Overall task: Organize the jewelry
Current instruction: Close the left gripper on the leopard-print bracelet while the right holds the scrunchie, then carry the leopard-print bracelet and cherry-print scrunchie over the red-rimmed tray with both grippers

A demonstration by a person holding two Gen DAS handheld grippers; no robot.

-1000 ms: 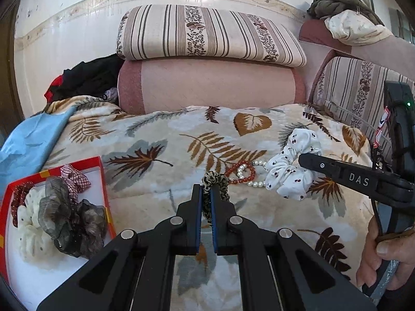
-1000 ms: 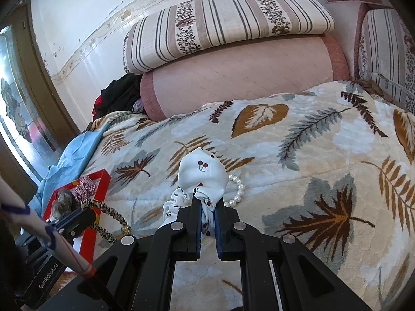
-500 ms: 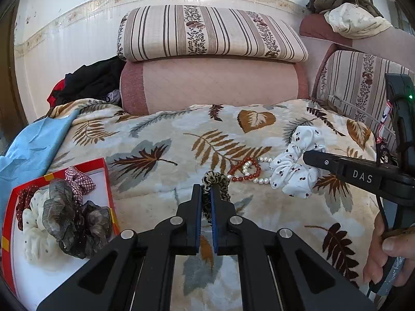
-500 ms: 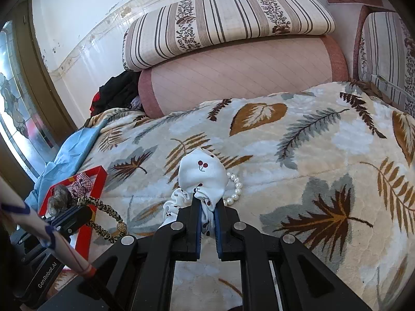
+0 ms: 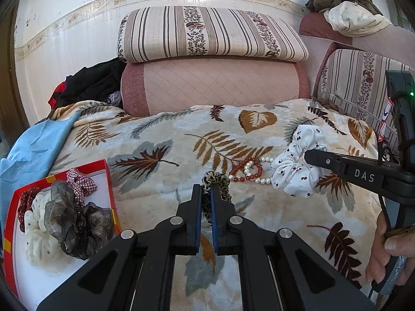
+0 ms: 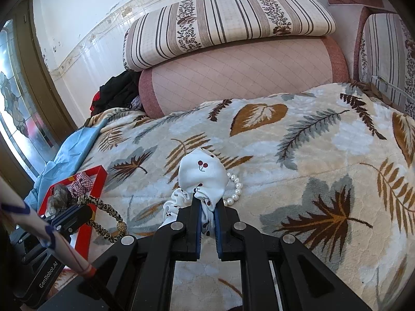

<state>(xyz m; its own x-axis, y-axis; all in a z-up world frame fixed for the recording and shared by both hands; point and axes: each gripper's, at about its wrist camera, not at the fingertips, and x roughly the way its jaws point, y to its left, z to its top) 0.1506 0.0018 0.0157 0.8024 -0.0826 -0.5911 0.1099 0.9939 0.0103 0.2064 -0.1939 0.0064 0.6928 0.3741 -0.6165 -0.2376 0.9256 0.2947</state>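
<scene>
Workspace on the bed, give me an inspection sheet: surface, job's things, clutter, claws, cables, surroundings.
Surface: leaf-print blanket, soft and uneven.
Job's things: leopard scrunchie; white cherry scrunchie; red bead bracelet and pearl bracelet lying together on the blanket; red tray with several scrunchies inside.
Clutter: blue cloth, dark clothes.
Claws: left claw shut on the leopard scrunchie; right claw shut on the white cherry scrunchie.
Cables: black cable by the right hand.
Surroundings: striped cushion, pink bolster, tiled wall.
</scene>
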